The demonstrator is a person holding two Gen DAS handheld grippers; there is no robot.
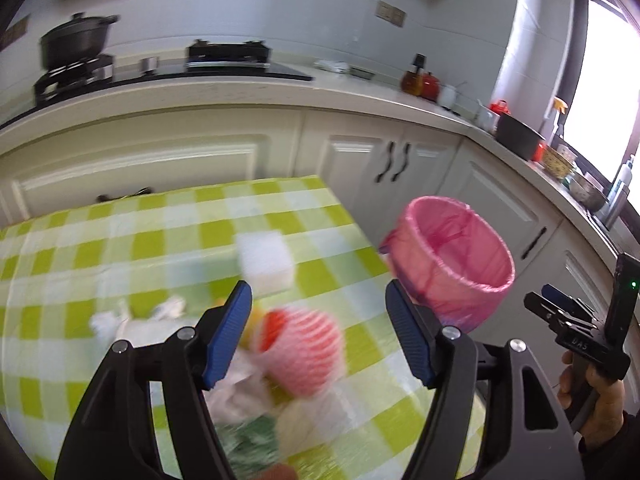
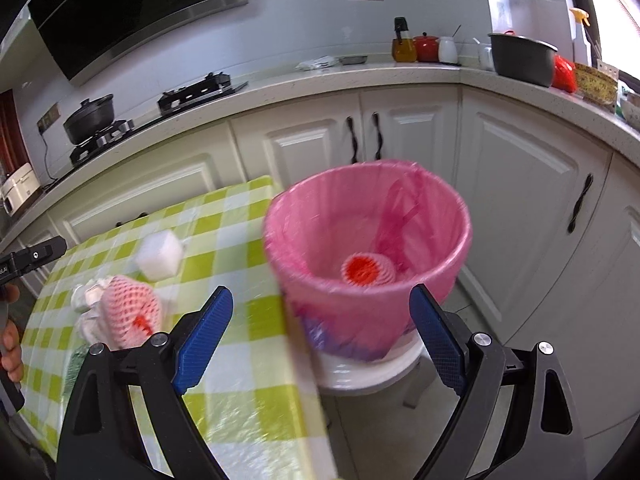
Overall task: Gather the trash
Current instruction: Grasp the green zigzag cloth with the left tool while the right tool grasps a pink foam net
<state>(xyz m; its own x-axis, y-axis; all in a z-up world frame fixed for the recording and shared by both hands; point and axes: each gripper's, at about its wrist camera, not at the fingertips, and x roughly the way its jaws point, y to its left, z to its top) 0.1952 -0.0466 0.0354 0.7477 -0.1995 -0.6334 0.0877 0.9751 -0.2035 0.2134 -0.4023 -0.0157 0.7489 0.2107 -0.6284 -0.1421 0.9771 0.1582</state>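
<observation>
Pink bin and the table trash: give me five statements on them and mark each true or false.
1. The pink bin stands on the checked table. False: it sits on a white stool beside the table.
2. A foam fruit net already lies inside the bin. True.
3. The right gripper holds a net between its fingers. False: its fingers are open and hold nothing.
4. A white block lies on the table. True.
5. The bin has no liner. False: a pink bag lines it.
</observation>
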